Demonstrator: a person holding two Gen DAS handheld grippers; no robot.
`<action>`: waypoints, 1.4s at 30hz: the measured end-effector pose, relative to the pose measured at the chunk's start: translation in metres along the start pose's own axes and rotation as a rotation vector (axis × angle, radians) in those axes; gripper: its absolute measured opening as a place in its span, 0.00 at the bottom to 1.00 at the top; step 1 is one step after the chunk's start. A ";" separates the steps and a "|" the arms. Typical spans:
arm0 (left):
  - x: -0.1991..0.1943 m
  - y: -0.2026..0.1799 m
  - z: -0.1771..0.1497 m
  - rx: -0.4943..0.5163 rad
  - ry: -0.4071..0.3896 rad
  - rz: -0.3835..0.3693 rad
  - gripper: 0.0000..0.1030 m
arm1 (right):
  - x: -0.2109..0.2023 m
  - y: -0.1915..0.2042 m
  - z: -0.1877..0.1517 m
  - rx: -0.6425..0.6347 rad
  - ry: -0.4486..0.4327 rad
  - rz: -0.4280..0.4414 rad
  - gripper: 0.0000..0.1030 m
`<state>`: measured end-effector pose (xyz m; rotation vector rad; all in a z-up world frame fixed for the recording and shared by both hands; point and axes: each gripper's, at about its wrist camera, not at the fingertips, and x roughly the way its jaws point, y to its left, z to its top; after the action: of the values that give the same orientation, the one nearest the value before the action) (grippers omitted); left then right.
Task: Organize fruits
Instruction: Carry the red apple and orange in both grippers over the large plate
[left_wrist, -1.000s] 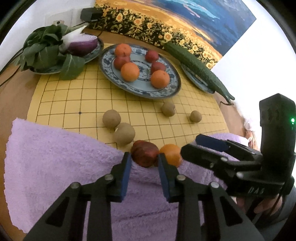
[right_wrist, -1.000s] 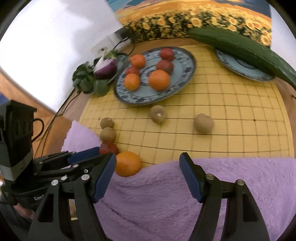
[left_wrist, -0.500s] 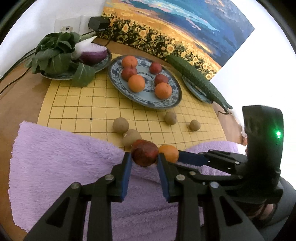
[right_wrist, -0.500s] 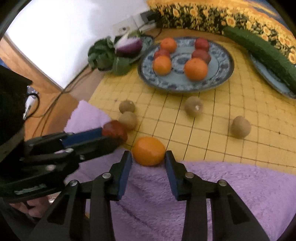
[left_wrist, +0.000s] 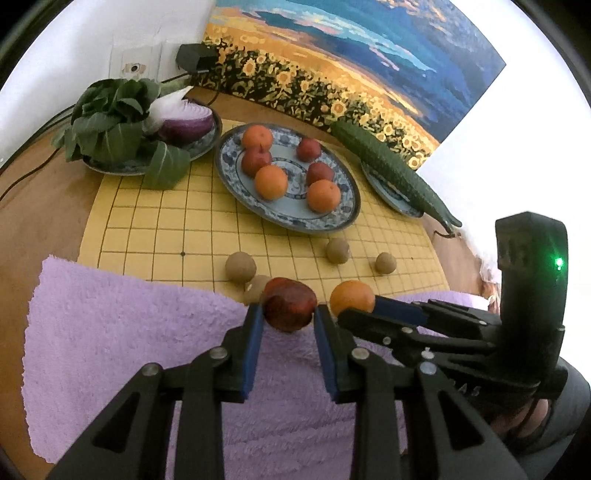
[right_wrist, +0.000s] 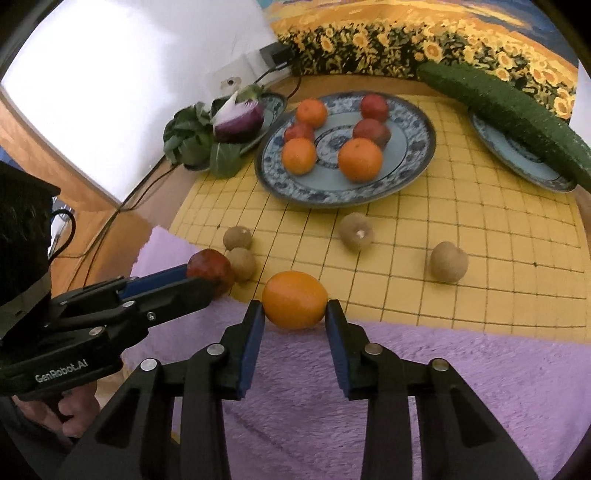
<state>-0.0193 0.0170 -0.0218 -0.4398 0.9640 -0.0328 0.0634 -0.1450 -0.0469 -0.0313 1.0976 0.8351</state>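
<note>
While both grippers sit low over the purple towel, each has a fruit pinched between its blue pads. Left gripper is closed onto a dark red plum-like fruit, pads on its two sides; judging by the look of it, the fruit is just off the towel, near the towel's far edge. Right gripper is closed onto an orange, held across its widest part, likewise at the towel's far edge. Side grip probably chosen so round fruit won't roll out.

Fruit plate, blue-patterned, sits beyond the towel on the yellow grid board and already carries three oranges and three red fruits, so both held pieces likely go there. Four small brown fruits lie loose on the board between towel and plate, not yet sorted. Left of the fruit plate: greens and a cut red onion on their own dish. Right of it: cucumber on another dish. Veg kept apart from fruit, it seems.
</note>
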 end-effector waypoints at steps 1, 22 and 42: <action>0.000 0.000 0.001 0.000 -0.003 0.001 0.29 | -0.001 -0.001 0.001 0.003 -0.004 0.001 0.34; 0.001 0.002 0.021 -0.004 -0.028 0.008 0.28 | -0.008 -0.006 0.017 -0.003 -0.033 -0.003 0.34; -0.001 0.004 0.043 -0.003 -0.070 0.012 0.27 | -0.008 -0.021 0.040 0.036 -0.063 0.016 0.34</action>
<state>0.0141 0.0354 -0.0013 -0.4350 0.8981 -0.0056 0.1054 -0.1475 -0.0289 0.0338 1.0544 0.8252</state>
